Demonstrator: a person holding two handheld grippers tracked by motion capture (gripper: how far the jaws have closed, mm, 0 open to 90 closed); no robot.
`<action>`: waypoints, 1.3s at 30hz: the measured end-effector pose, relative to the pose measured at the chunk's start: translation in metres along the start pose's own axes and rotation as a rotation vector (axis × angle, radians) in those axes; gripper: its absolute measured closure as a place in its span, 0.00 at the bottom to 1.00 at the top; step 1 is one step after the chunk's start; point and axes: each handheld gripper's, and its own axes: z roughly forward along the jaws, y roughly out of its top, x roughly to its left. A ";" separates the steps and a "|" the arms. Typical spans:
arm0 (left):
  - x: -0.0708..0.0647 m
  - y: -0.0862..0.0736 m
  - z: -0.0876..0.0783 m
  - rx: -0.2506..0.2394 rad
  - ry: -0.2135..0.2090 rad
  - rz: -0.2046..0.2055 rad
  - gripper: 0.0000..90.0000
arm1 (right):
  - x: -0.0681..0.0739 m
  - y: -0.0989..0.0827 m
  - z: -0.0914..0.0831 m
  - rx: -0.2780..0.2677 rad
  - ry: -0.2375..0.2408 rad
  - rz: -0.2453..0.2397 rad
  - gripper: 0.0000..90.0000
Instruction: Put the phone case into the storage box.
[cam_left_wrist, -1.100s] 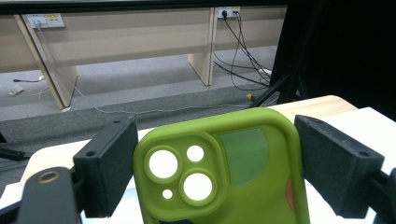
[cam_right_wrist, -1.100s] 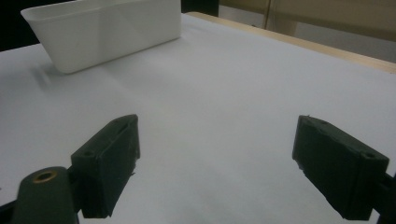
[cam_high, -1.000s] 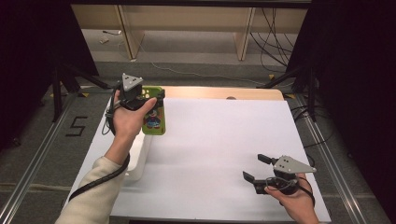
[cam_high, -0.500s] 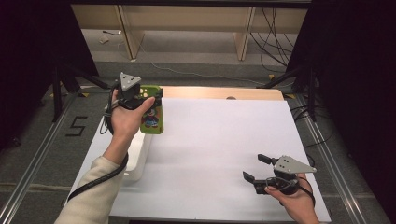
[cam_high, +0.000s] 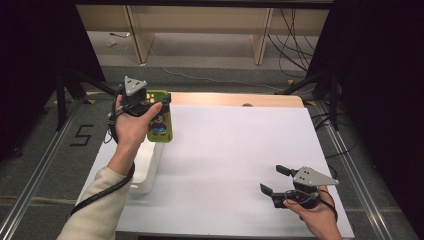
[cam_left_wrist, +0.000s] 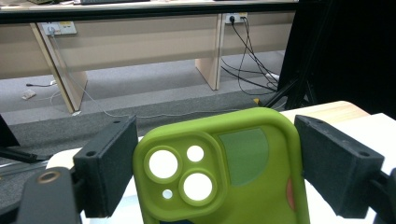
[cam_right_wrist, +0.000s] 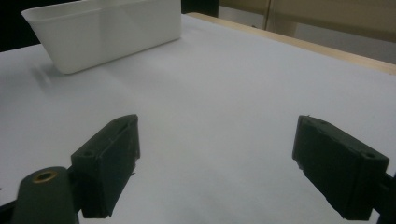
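Your left gripper (cam_left_wrist: 219, 177) clamps the green phone case (cam_left_wrist: 224, 172) across its width, held aloft between its jaws, above the white bin (cam_high: 145, 167); it's light, rubbery and flexible, so grip the side edges gently, while your right gripper (cam_right_wrist: 229, 163) rests open.

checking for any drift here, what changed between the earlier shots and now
Nothing visibly changed. The left gripper still holds the green phone case between its jaws above the far left of the table, just beyond the white bin. The right gripper stays open and empty at the near right of the white surface.
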 end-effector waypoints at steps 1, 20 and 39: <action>0.001 0.000 0.000 -0.001 0.000 0.000 0.18 | 0.000 0.000 0.000 0.000 0.000 0.000 0.18; 0.006 0.002 -0.003 -0.010 0.010 0.002 0.18 | 0.000 0.000 0.000 0.000 0.000 -0.001 0.18; 0.014 0.003 -0.003 -0.024 0.018 0.008 0.18 | 0.000 0.000 0.000 -0.001 -0.001 -0.001 0.18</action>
